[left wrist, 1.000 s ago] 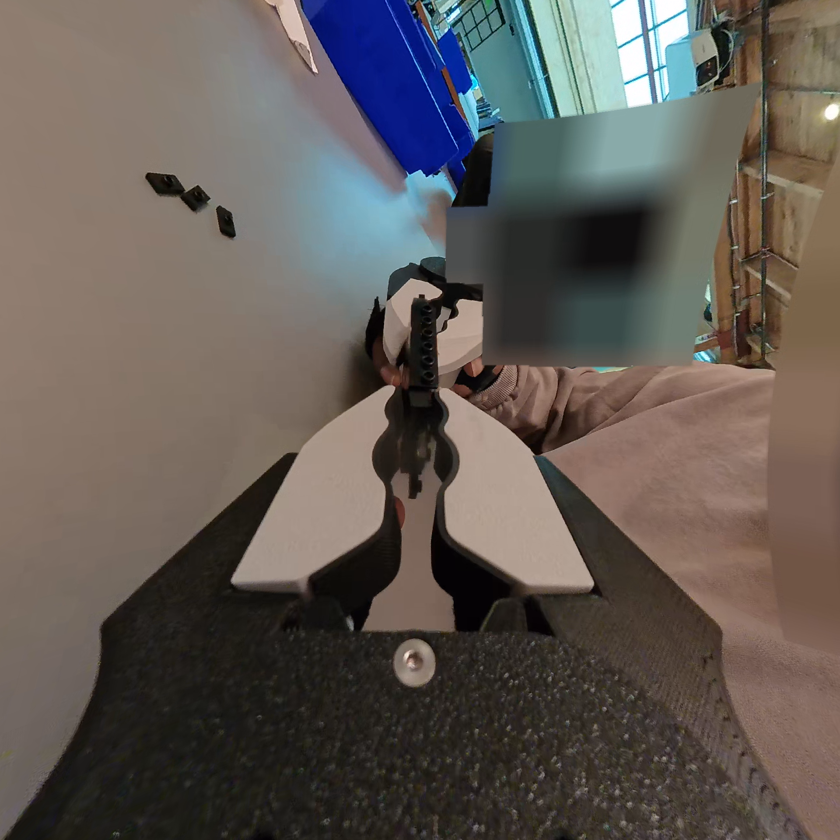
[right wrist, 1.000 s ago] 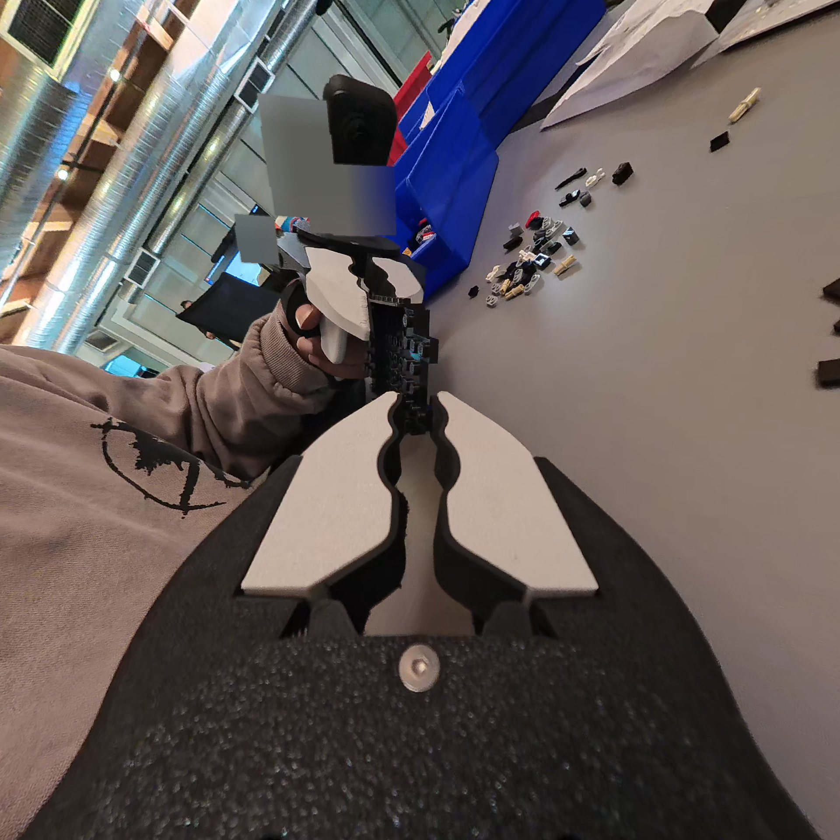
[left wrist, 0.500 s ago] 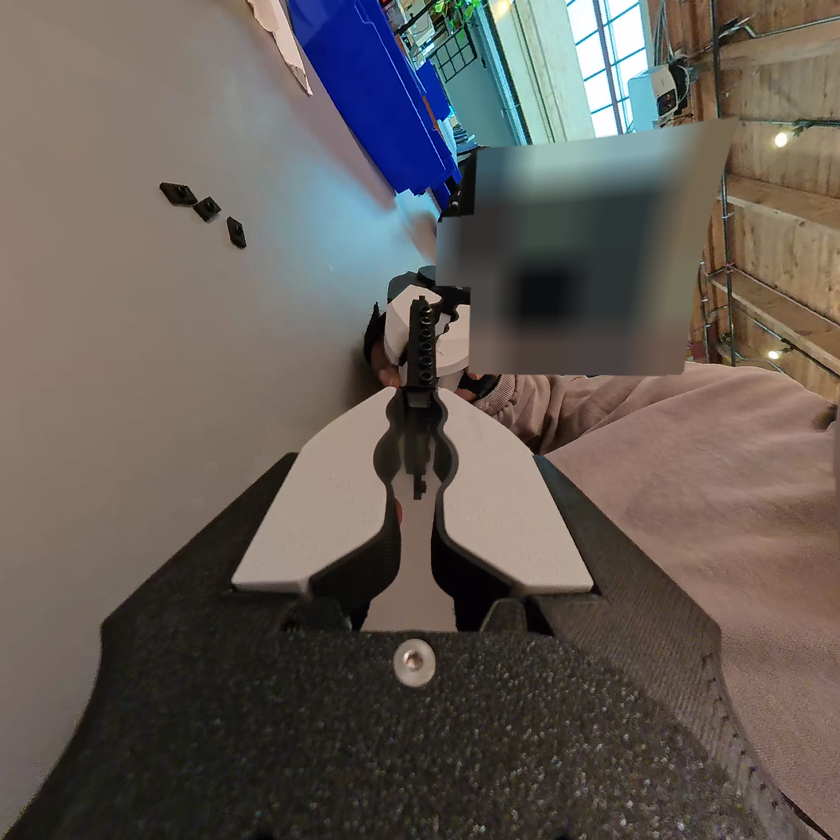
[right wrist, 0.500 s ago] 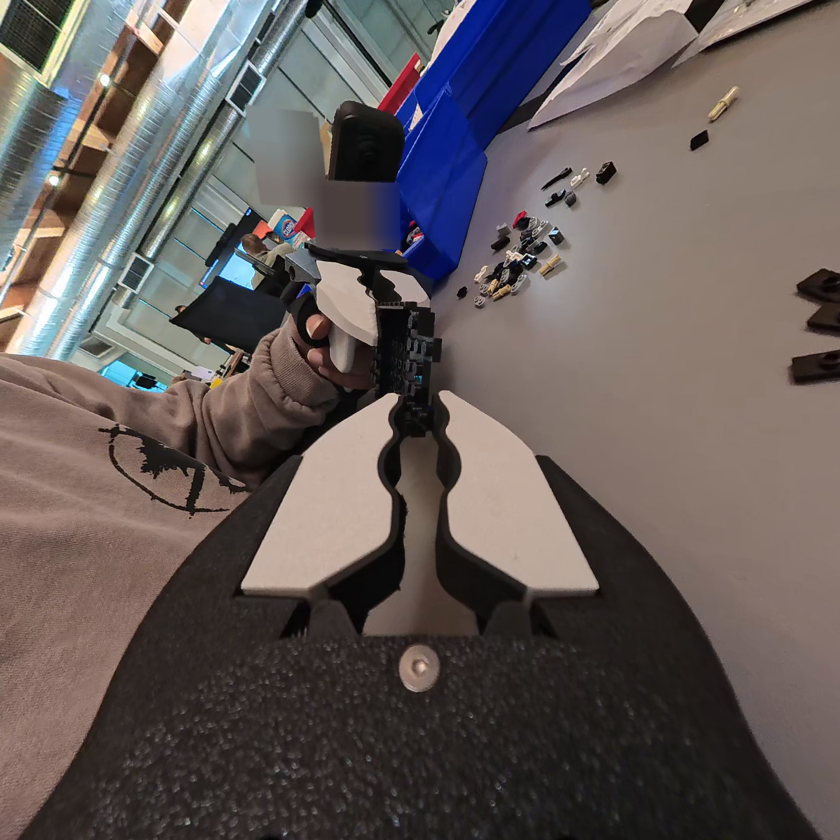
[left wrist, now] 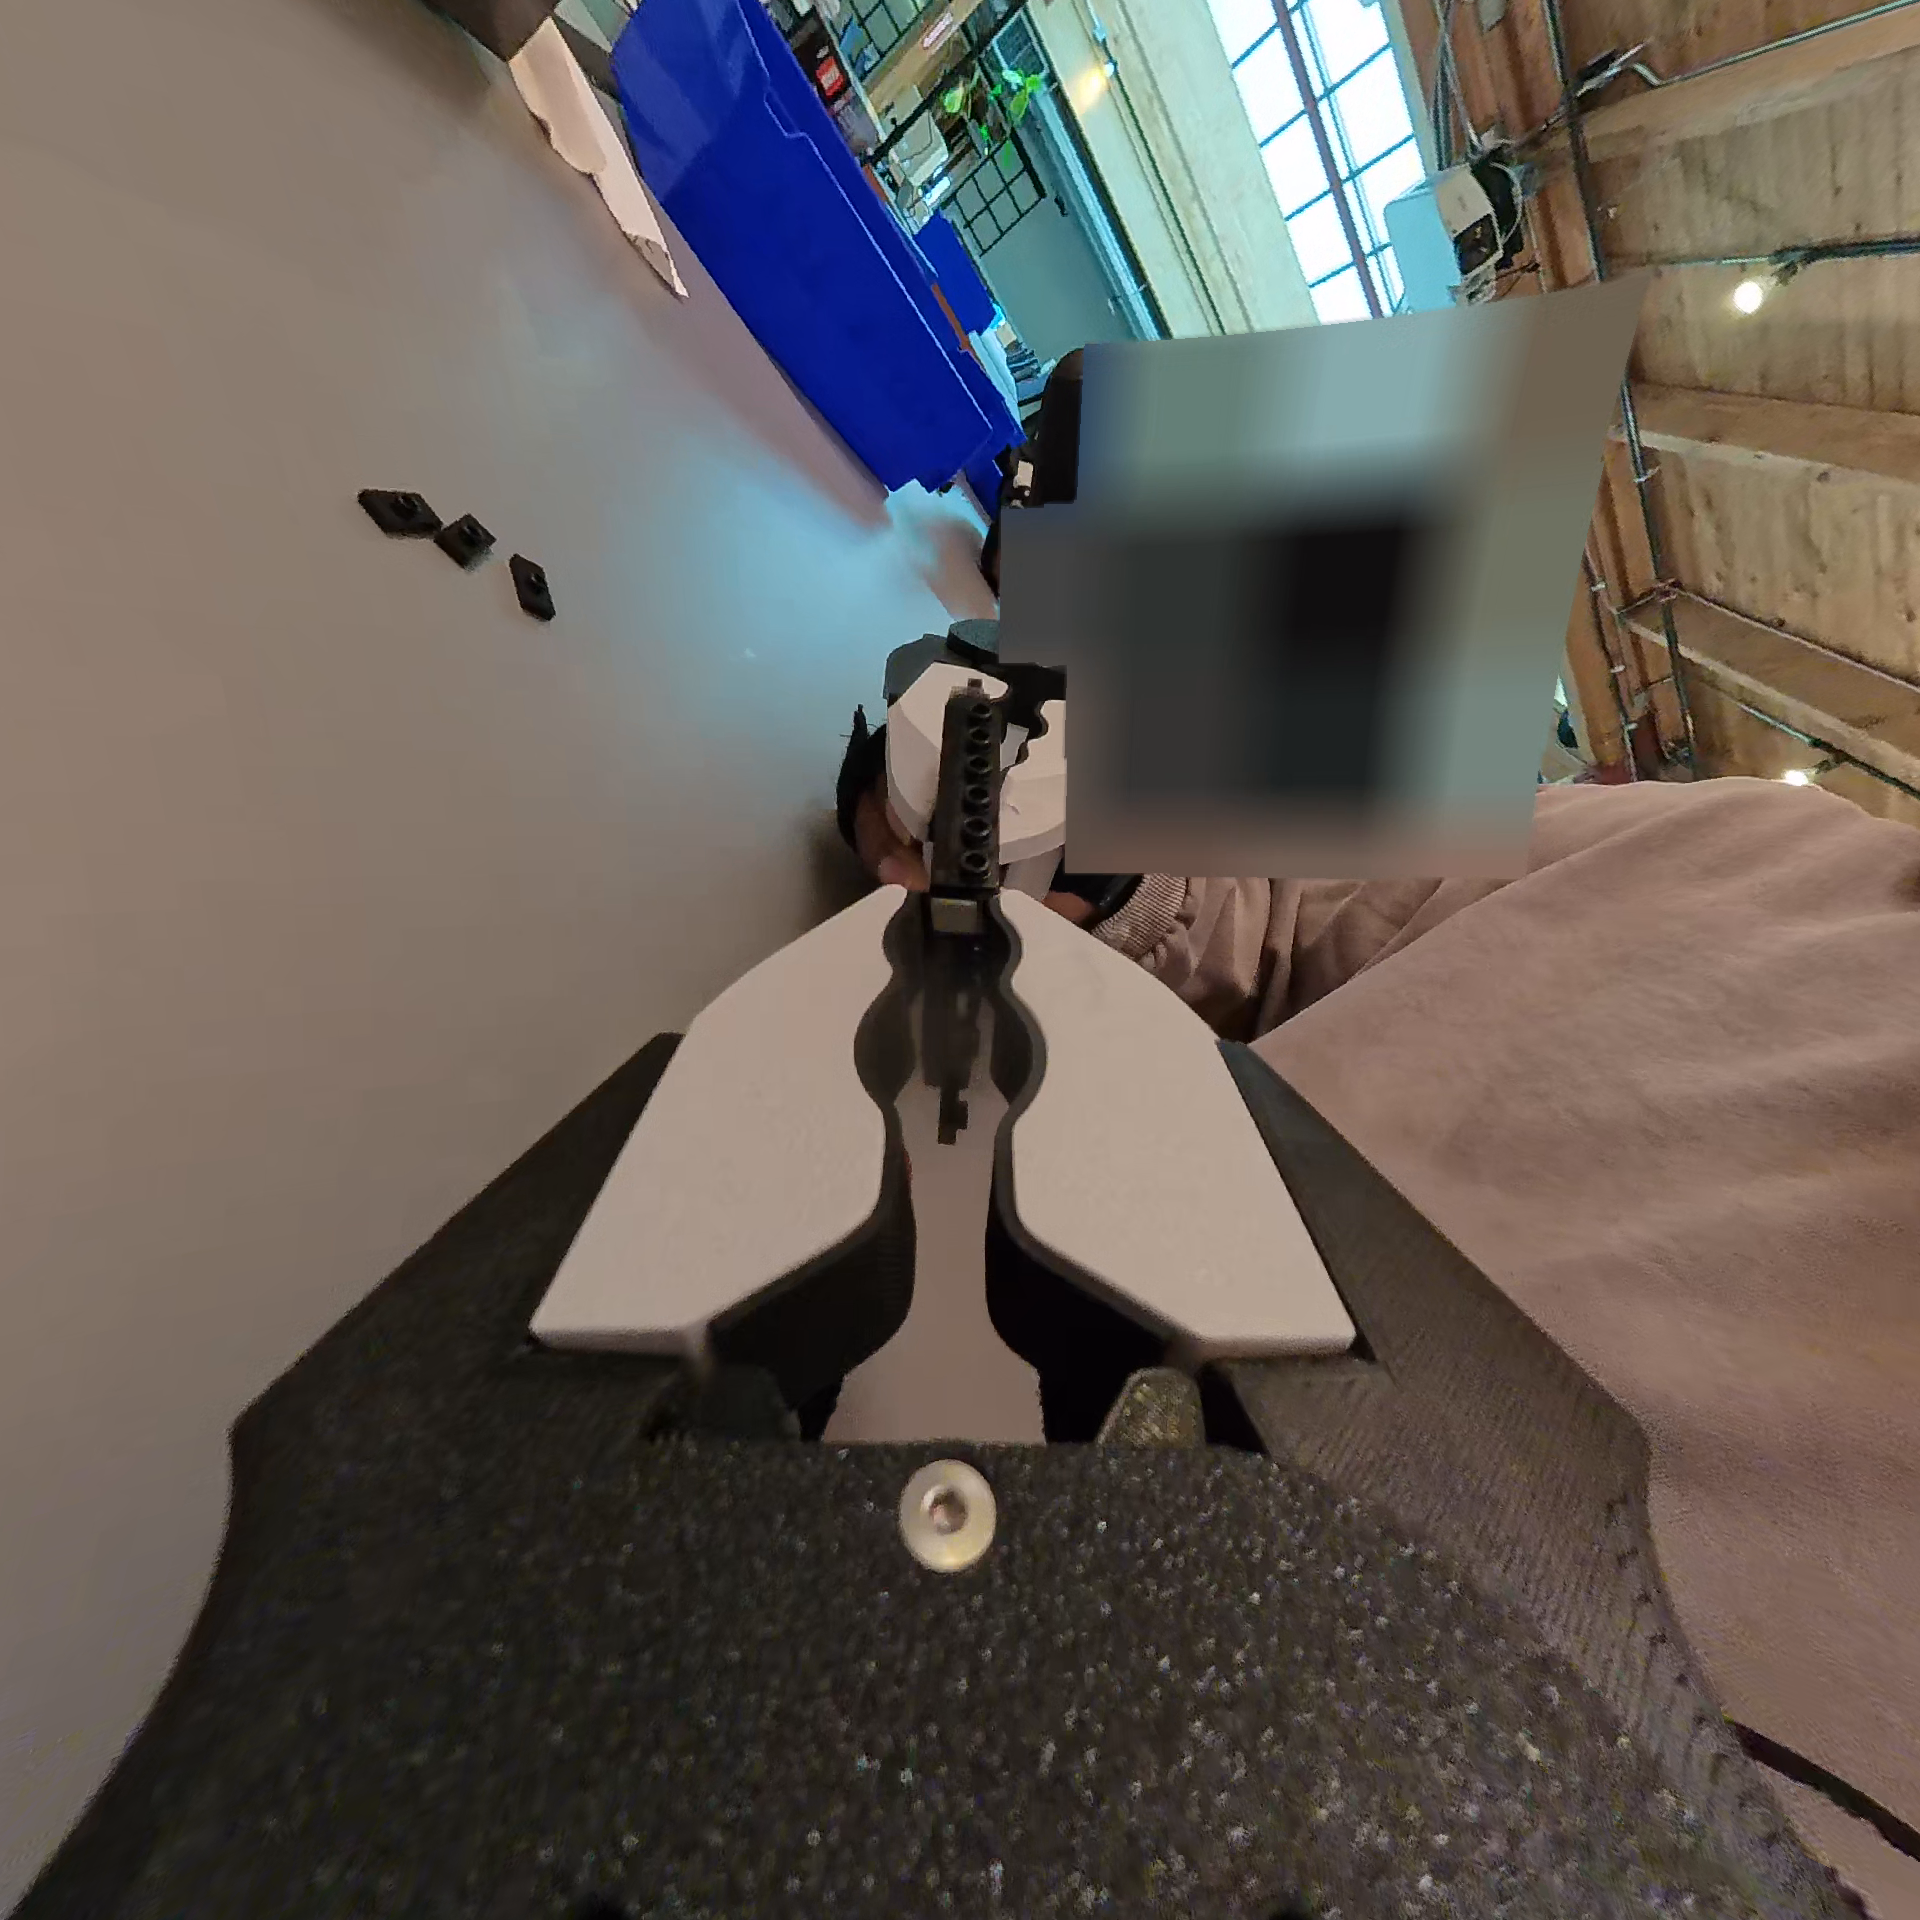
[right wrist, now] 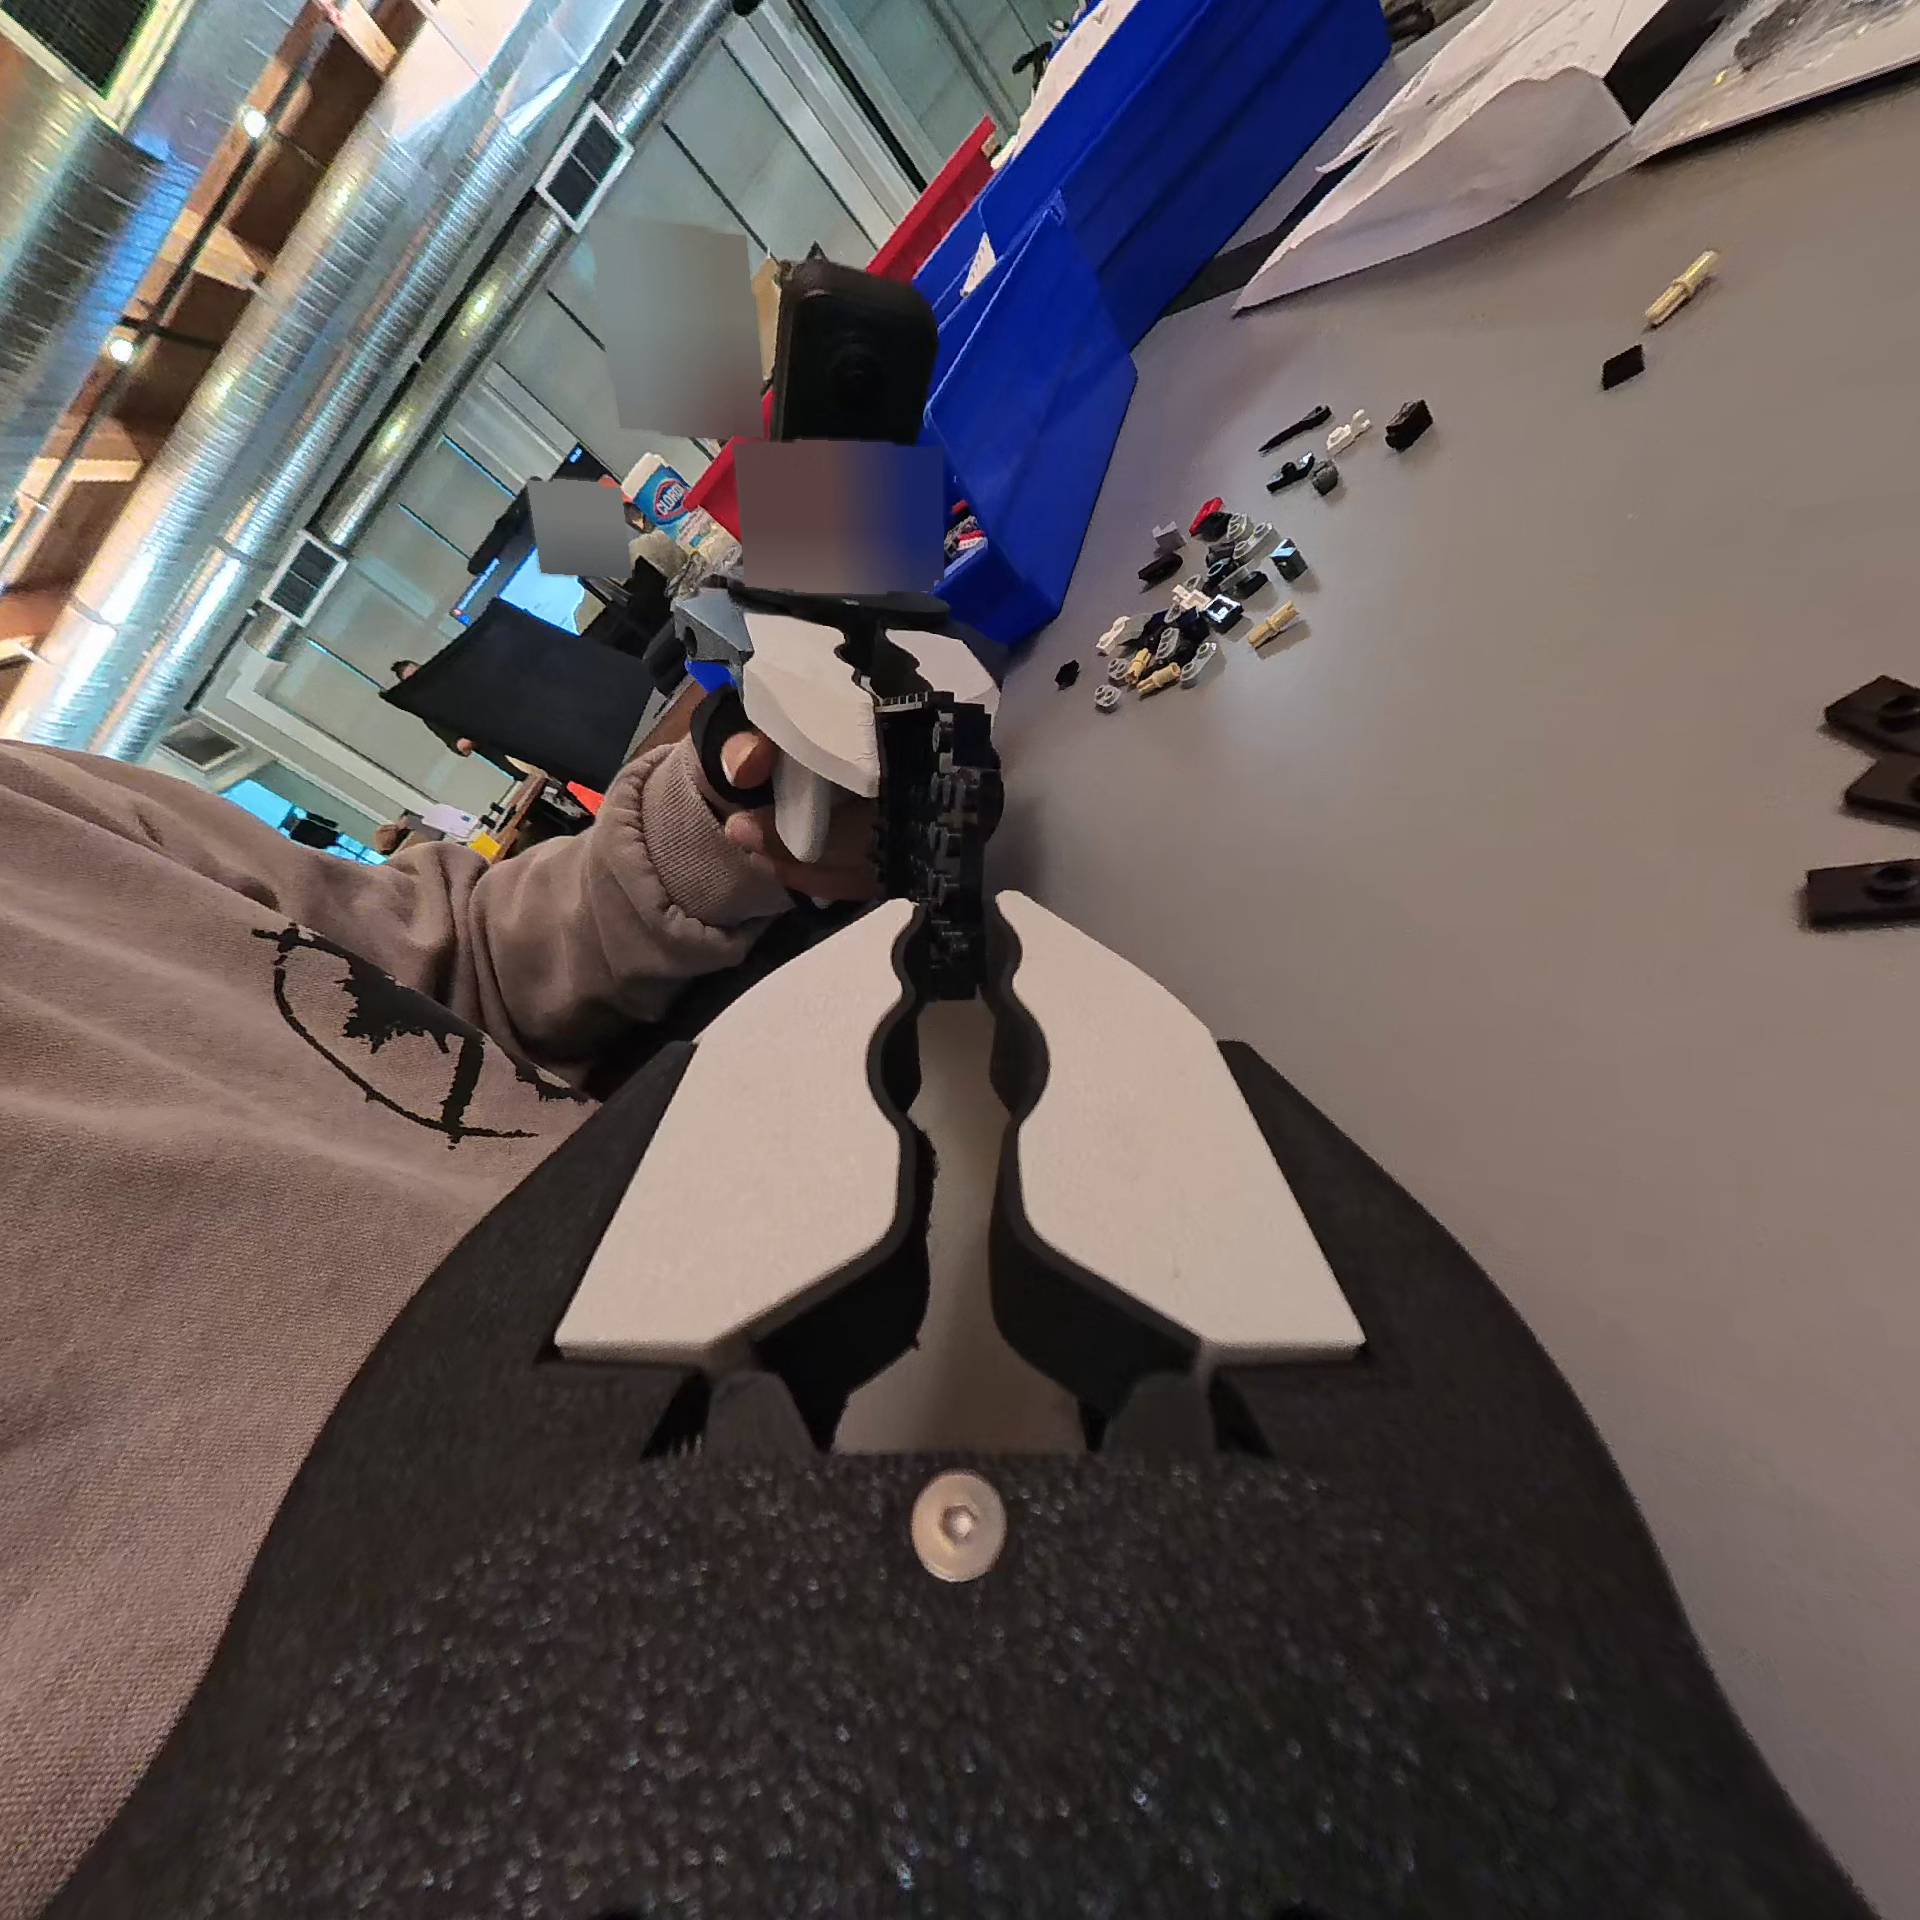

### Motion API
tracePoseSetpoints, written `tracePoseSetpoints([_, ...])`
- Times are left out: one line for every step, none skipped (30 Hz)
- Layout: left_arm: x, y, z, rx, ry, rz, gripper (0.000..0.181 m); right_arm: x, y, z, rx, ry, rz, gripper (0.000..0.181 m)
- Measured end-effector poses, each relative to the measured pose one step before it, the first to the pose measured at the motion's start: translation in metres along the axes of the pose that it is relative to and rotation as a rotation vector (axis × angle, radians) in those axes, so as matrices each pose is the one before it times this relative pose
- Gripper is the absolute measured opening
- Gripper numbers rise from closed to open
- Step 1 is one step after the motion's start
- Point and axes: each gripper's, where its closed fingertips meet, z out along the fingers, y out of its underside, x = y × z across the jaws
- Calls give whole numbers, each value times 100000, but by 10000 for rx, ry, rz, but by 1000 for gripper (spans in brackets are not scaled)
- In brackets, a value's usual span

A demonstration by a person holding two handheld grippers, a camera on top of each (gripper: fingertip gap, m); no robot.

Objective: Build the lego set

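Black lego build (right wrist: 940, 821), studded and blocky, with a row of holes along one edge, held above the table (right wrist: 1455, 935). Left gripper (left wrist: 956, 920) and right gripper (right wrist: 951, 914) both clamp it from opposite ends.

Each view is taken from behind its own gripper, looking forward along the two white fingers, which fill the lower middle of the frame. Both are rolled sideways: the grey table (left wrist: 312, 831) stands at the left in the left wrist view and at the right in the right one. The lego build (right wrist: 940, 821) is shared, seen close, with the opposite gripper behind it.
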Motion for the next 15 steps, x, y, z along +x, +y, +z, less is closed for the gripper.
tracePoseSetpoints([-40,1,-8,24,-25,128,10,22,15,4,-8,19,-26,8])
tracePoseSetpoints([-17,1,-19,14,-44,208,10,2,12,20,-12,2,-21,8])
tracePoseSetpoints([56,-6,-18,21,-28,247,10,-42,-23,19,7,-23,-50,8])
tracePoseSetpoints([63,-12,-15,28,-32,261,10,-29,-39,8,12,-3,-75,8])
tracePoseSetpoints([-22,7,-4,7,-71,221,10,8,26,27,-19,24,-44,8])
tracePoseSetpoints([-6,-16,-17,25,-47,147,10,-5,19,21,-7,5,-27,8])
tracePoseSetpoints([-14,-50,-4,48,-46,80,9,8,11,28,0,21,-42,8])
tracePoseSetpoints([-42,-47,-3,55,-49,54,9,15,12,15,2,27,-41,8])
tracePoseSetpoints([3,-53,2,44,-31,19,9,-9,-20,-2,14,7,-33,8])
tracePoseSetpoints([24,-47,9,30,-24,7,10,-29,-30,1,27,-12,-48,8])
tracePoseSetpoints([29,-58,-6,25,-36,10,10,-32,-18,4,19,-10,-48,8])
tracePoseSetpoints([-13,-32,-6,5,-42,5,10,-2,-15,13,14,9,-29,8])
tracePoseSetpoints([3,-27,-9,7,-14,-17,10,-18,-24,12,14,-2,-37,8])
tracePoseSetpoints([-10,-58,-22,32,-1,-36,10,-12,-18,24,13,-12,-28,9])
tracePoseSetpoints([-35,-46,-18,39,-1,-50,10,22,-21,24,8,-2,-2,9])
